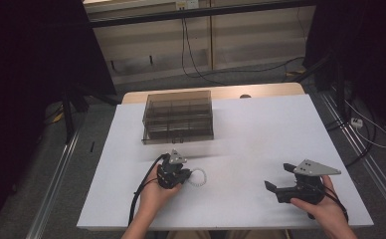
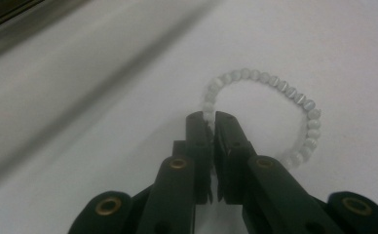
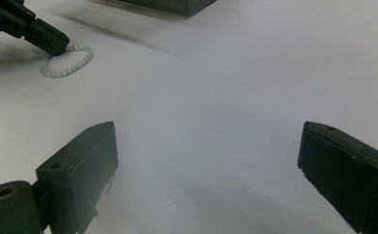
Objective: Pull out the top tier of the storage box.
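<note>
Bracelet [image 1: 198, 177] of pale beads lies flat on the white table [image 1: 260, 134] in the high view, just beside the left gripper [image 1: 180, 175] and in front of the smoky clear drawer box [image 1: 178, 116]; the right gripper [image 1: 277, 181] hovers well apart, near the right edge. Over to the left gripper view: the jaws are pinched nearly together on the near-left arc of the bracelet [image 2: 260, 109], beads caught between the pads. It looks light and floppy, likely a strung loop that will sag once raised, and the smooth beads may slip, so a grip across the strand is the sensible hold. Right gripper view now: its jaws stand wide apart with nothing between them, the bracelet [image 3: 66, 61] far off under the left gripper's [image 3: 55, 43] tip.
</note>
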